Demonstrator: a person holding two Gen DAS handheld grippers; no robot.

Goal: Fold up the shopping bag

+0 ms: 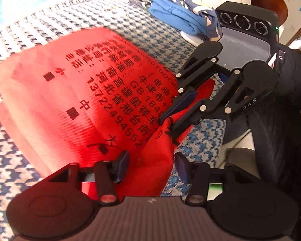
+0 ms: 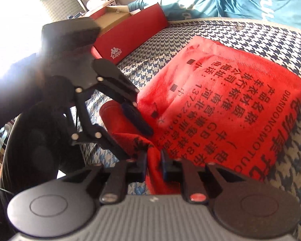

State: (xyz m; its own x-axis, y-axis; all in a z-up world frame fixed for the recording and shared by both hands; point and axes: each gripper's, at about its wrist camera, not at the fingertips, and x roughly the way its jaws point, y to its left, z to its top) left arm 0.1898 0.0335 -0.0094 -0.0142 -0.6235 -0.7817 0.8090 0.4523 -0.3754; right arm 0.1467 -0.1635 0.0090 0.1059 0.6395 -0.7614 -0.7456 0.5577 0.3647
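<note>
- Red woven shopping bag [image 1: 74, 92] (black printed text on its face) lies flat on the houndstooth bedcover [image 1: 50, 20].
- Right gripper [image 2: 153, 160] pinches a raised fold at the bag's near corner.
- Left gripper [image 1: 151, 163] stands open, fingers straddling that bunched edge.
- Red shoebox [image 2: 130, 34] sits beyond.

Holds the left gripper [image 1: 151, 165] low, jaws spread wide apart. Clamps the right gripper [image 2: 154, 166] with jaws drawn narrow on a fold of the shopping bag [image 2: 220, 100]. Angles the two toward each other, fingertips near, right wrist tilted steeply downward.
</note>
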